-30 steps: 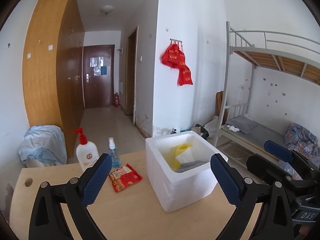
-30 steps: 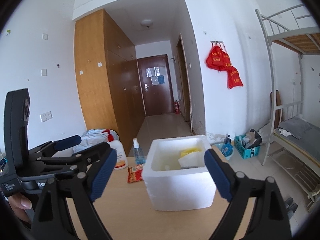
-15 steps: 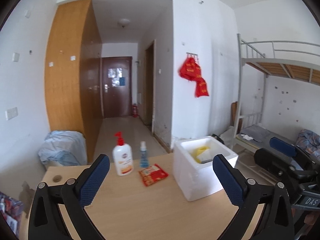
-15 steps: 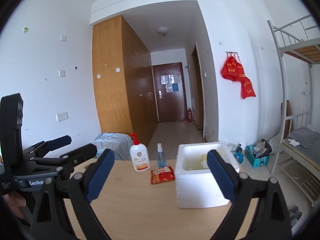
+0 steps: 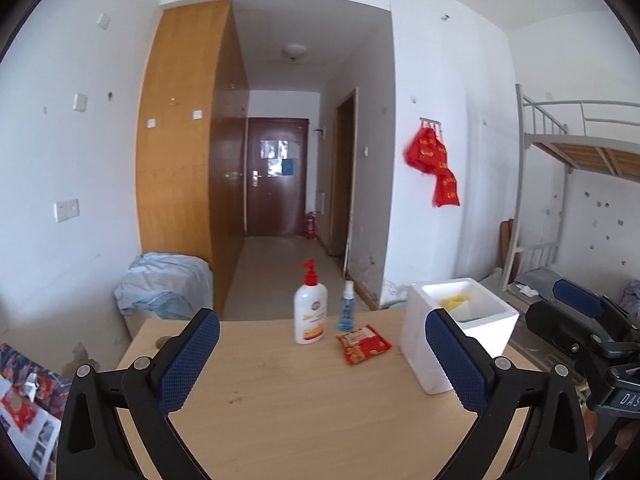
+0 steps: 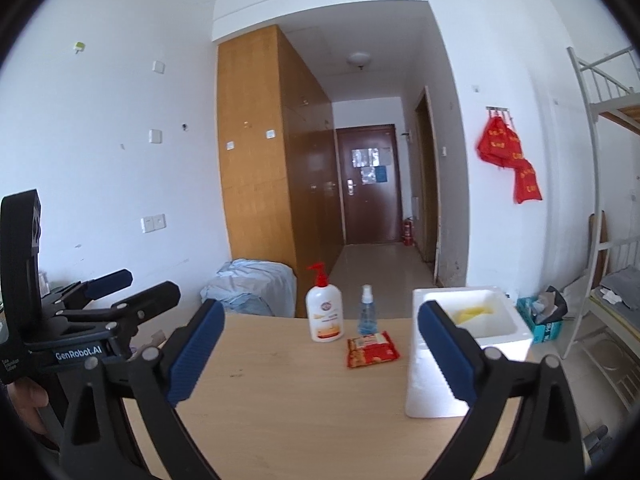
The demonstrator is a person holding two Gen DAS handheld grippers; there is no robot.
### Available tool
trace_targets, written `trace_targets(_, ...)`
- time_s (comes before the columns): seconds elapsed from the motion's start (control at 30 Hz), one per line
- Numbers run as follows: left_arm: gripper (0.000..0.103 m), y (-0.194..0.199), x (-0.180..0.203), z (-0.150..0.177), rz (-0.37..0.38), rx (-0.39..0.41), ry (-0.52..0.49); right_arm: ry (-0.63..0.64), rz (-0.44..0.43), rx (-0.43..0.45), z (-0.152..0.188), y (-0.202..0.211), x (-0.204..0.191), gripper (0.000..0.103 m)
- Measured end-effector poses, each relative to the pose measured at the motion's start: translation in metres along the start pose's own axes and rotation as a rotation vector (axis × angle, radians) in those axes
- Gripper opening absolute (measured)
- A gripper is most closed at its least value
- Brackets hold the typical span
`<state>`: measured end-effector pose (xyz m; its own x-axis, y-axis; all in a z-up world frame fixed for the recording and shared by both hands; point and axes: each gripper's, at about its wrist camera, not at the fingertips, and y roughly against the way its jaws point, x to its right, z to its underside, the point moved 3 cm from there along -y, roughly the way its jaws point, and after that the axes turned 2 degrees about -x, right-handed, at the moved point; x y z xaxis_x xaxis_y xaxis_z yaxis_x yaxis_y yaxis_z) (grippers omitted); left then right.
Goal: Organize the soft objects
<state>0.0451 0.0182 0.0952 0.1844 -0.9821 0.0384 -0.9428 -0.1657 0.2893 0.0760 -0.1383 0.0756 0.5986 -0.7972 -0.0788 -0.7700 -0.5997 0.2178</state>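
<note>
A white foam box [image 5: 460,332] [image 6: 468,344] stands at the right of the wooden table [image 5: 300,400] [image 6: 280,400], with a yellow soft item [image 5: 454,302] [image 6: 474,314] and a pale one inside. A red snack packet [image 5: 363,344] [image 6: 372,349] lies left of the box. My left gripper [image 5: 322,360] is open and empty above the table's near part; it shows too in the right wrist view [image 6: 120,292]. My right gripper [image 6: 320,354] is open and empty; it shows too at the right of the left wrist view [image 5: 580,312].
A white pump bottle [image 5: 310,314] [image 6: 324,316] and a small blue spray bottle [image 5: 346,308] [image 6: 366,314] stand at the table's far edge. A light blue bundle [image 5: 164,288] lies beyond the table's left. A bunk bed [image 5: 580,200] stands at right.
Both grippers have pulled back and up from the foam box and swung left. The box looks smaller and sits further right. Both stay open and empty.
</note>
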Motion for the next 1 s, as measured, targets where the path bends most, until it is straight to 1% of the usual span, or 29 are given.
trace_targets(0.23, 0.103, 0.024, -0.023, 0.013, -0.044, 0.044, 0.025, 0.038, -0.054, -0.009, 0.009, -0.005, -0.03, 0.103)
trace_targets(0.4, 0.103, 0.037, -0.037, 0.024, -0.098, 0.073, 0.039, 0.039, -0.074, -0.031, 0.018, -0.011, -0.042, 0.103)
trace_targets(0.5, 0.103, 0.039, -0.045, 0.033, -0.104, 0.062, 0.062, 0.043, -0.087, -0.03, 0.024, -0.011, -0.047, 0.103)
trace_targets(0.6, 0.103, 0.037, -0.048, 0.042, -0.12, 0.057, 0.064, 0.058, -0.093, -0.029, 0.031, -0.012, -0.054, 0.103)
trace_targets(0.7, 0.103, 0.036, -0.05, 0.051, -0.145, 0.051, 0.063, 0.059, -0.082, -0.025, 0.037, -0.012, -0.056, 0.103)
trace_targets(1.0, 0.103, 0.024, -0.057, 0.076, -0.165, 0.017, 0.081, 0.051, -0.061, -0.046, 0.057, -0.019, -0.059, 0.103)
